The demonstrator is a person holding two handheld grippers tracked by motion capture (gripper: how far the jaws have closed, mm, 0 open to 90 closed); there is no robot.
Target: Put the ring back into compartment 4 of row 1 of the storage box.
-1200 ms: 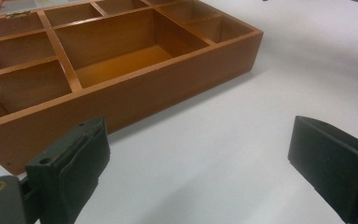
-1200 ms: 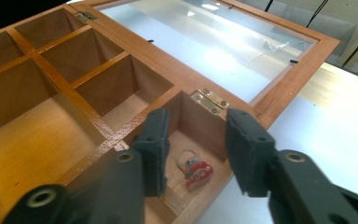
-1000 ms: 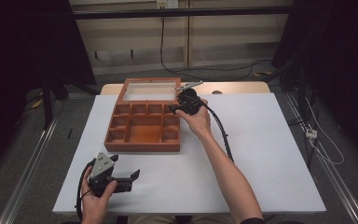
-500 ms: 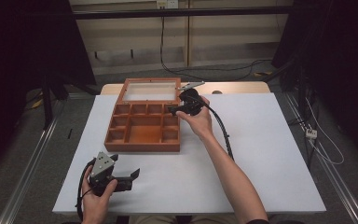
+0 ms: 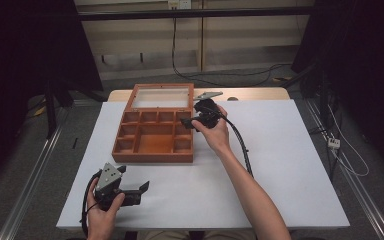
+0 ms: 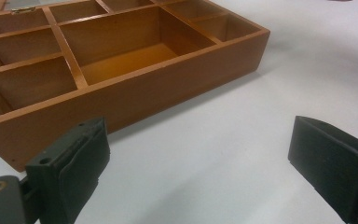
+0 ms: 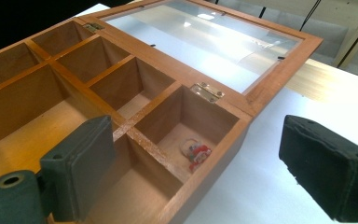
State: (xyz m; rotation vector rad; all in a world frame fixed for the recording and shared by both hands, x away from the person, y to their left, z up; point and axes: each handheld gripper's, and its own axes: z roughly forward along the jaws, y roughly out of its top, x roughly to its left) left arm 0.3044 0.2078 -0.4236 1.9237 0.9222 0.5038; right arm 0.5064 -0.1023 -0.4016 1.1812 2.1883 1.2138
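An open wooden box (image 5: 152, 152) with several compartments lies mid-table, its glass lid (image 5: 161, 97) folded flat behind it. My right gripper (image 5: 190, 118) hovers at the box's back right corner, jaws open and empty. In the right gripper view the gripper (image 7: 193, 140) looks into the corner compartment by the hinge (image 7: 207, 92), where a small red and white object (image 7: 195, 151) lies on the floor. My left gripper (image 5: 132, 178) rests near the table's front left, open and empty. In the left gripper view the gripper (image 6: 196, 135) faces the box's front wall (image 6: 168, 93).
The white table (image 5: 290, 165) stretches to the right of the box. A black cable (image 5: 242, 145) trails from the right gripper along the forearm. A wooden strip (image 5: 255, 93) runs along the table's far edge. Metal rails (image 5: 30, 175) run on the floor at the left.
The right gripper has shifted slightly toward the person at the box's back right corner. The left gripper has stayed put.
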